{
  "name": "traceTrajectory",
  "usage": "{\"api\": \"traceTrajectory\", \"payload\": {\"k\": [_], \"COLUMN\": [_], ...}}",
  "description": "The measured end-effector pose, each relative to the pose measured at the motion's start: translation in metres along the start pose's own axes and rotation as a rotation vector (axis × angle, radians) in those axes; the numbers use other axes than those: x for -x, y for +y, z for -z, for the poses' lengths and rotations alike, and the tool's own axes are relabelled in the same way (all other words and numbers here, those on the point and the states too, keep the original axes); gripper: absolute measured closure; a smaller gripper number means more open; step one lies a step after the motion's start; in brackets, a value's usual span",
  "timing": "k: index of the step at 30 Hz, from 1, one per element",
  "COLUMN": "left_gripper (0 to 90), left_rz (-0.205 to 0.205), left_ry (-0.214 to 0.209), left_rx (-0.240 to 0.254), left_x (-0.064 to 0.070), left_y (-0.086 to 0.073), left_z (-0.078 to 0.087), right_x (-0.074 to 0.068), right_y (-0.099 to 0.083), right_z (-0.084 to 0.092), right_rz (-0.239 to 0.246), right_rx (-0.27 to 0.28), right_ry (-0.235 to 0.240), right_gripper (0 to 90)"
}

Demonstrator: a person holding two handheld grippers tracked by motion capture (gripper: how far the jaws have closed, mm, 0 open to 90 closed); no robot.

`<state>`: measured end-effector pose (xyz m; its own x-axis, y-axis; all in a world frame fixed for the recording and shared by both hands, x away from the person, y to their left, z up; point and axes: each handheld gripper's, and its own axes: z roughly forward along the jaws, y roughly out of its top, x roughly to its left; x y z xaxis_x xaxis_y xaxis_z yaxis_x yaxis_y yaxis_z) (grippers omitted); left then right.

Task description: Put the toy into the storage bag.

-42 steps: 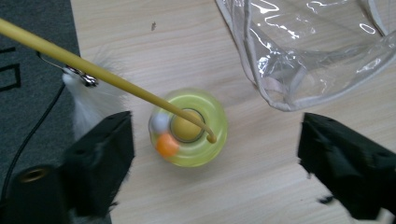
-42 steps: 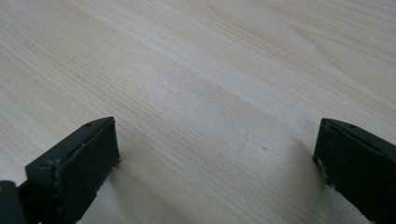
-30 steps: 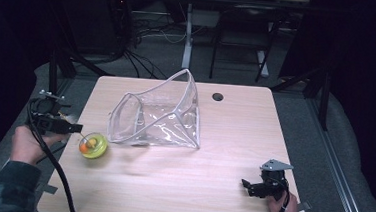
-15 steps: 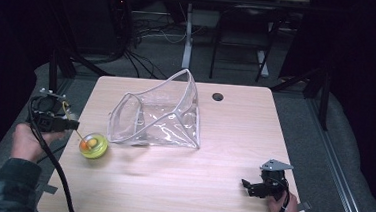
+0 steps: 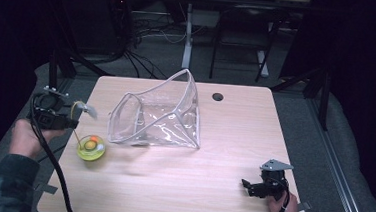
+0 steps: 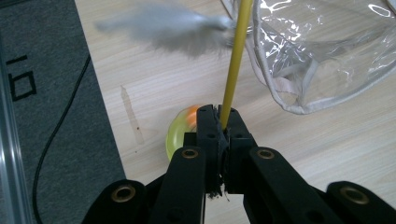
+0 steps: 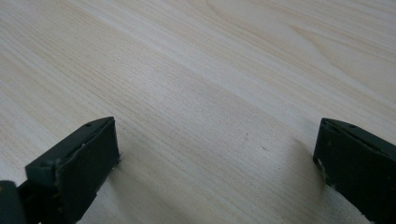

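On my far left, the person's left hand (image 5: 26,137) sits at the table's (image 5: 234,139) left edge, palm cupping the left gripper (image 5: 67,123) from beneath, which points rightward toward the table's middle. Its jaws have just been closing, and in the left gripper view I see them clenched on the thin yellow wand (image 6: 236,60) of a cat toy, the stem pinched right between the tips. The wand runs up to a grey feather (image 6: 163,25), which is blurred, so I can't make out its detail. The toy's yellow-green round base (image 5: 91,147) with an orange ball sits on the wood just right of the gripper; in the left gripper view the jaws hide most of it. Further right, near the table's centre, a clear plastic pouch (image 5: 160,119) stands open, its mouth towards the toy, and just apart from it. A small dark hole (image 5: 218,96) lies near the far edge. At the near right corner, the right hand (image 5: 282,205) is partly cut off by the frame's bottom; it holds the right gripper (image 5: 248,186) low over the table, pointing left. Its jaws stand released, wide apart, with only bare wood between them.
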<state>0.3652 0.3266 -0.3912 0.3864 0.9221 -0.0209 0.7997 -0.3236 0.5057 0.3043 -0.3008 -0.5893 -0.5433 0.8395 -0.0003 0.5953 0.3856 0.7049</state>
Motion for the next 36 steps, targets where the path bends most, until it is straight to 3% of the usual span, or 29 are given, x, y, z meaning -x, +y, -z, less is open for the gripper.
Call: {"api": "traceTrajectory", "payload": {"k": [14,24,36], "left_gripper": [87.6,87.7,87.6], "left_rz": [-0.068,-0.135,-0.152], "left_ry": [-0.011,0.004,0.009], "left_rx": [-0.03,-0.049,-0.042], "left_x": [0.001,0.011,0.01], "left_y": [0.016,0.032,0.041], "left_z": [0.016,0.027,0.044], "right_x": [0.0,0.0,0.0], "right_y": [0.0,0.0,0.0], "right_z": [0.0,0.0,0.0], "right_rz": [0.004,0.003,0.005], "right_rx": [-0.003,-0.005,-0.006], "right_ry": [-0.001,0.0,-0.001], "right_gripper": [0.0,0.0,0.0]}}
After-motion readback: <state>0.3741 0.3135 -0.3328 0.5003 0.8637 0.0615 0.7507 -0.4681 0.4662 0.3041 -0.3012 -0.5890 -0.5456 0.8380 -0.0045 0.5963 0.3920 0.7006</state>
